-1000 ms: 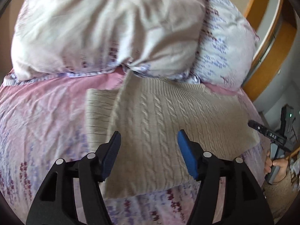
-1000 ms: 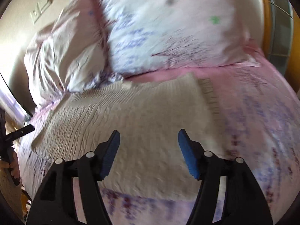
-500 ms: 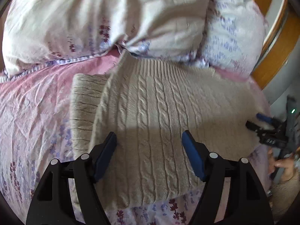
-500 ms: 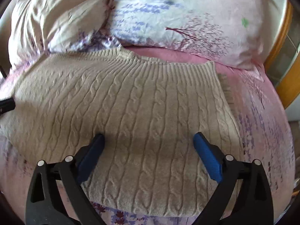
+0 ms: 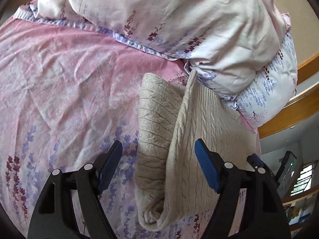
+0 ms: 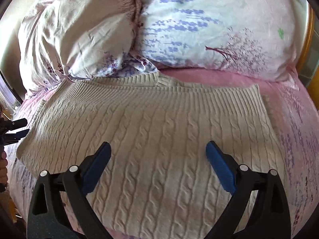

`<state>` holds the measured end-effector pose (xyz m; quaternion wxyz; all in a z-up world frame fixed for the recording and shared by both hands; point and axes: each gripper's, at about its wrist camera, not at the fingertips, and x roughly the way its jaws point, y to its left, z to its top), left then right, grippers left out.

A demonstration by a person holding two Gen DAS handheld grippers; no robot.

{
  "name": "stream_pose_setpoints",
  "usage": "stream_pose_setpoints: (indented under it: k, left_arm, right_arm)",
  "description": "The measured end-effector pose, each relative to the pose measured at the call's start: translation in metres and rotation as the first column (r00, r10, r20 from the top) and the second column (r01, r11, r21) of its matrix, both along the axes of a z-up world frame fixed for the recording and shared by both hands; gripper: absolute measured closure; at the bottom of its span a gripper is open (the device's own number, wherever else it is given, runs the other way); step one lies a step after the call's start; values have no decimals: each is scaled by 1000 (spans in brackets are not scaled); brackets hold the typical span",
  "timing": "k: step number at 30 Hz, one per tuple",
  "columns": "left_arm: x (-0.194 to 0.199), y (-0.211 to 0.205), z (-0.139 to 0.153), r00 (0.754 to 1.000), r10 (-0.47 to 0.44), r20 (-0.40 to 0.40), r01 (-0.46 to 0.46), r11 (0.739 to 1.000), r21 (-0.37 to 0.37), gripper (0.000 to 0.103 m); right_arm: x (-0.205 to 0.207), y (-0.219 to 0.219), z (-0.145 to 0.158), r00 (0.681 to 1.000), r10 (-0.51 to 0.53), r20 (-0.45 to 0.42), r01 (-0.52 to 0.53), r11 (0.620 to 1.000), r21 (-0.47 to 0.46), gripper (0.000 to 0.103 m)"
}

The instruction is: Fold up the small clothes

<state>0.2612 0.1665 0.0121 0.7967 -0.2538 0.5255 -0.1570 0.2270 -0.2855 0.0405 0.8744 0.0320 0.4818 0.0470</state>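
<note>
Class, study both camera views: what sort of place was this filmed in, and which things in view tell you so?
Most likely a bedroom at home. A cream cable-knit sweater lies on a bed with a pink floral sheet, two plump floral pillows sit behind it, and a wooden bed frame edges the mattress.

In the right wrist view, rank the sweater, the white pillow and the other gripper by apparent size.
1. Sweater: nearest, so its lead is unsure.
2. White pillow.
3. Left gripper: only partly in view.

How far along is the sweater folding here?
Partly done: the sweater lies flat on the bed sheet, one sleeve already folded alongside. In hand: nothing; the left tongs are opening over its edge, the right tongs open above it. Remaining folds are left.
</note>
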Motion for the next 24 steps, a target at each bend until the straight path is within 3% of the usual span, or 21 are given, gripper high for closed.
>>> stream_pose_setpoints:
  k: [7, 12, 17, 21, 24]
  left_arm:
    - [7, -11, -4, 1000, -9, 5, 9, 998, -59, 32]
    - [4, -20, -7, 1000, 0, 11, 1, 997, -79, 43]
    - [7, -22, -14, 999, 24, -26, -28, 985, -171, 56]
    - [9, -22, -17, 998, 48, -46, -57, 976, -212, 62]
    - [9, -22, -23, 995, 67, -69, -81, 968, -238, 72]
  right_arm:
    - [5, 24, -9, 999, 31, 18, -27, 985, -172, 6]
    - [9, 18, -10, 1000, 20, 5, -19, 990, -138, 3]
    - [10, 17, -9, 1000, 16, 3, -16, 993, -118, 2]
    - [9, 17, -9, 1000, 19, 7, -18, 993, -119, 2]
    - [10, 18, -10, 1000, 23, 12, -21, 992, -122, 2]
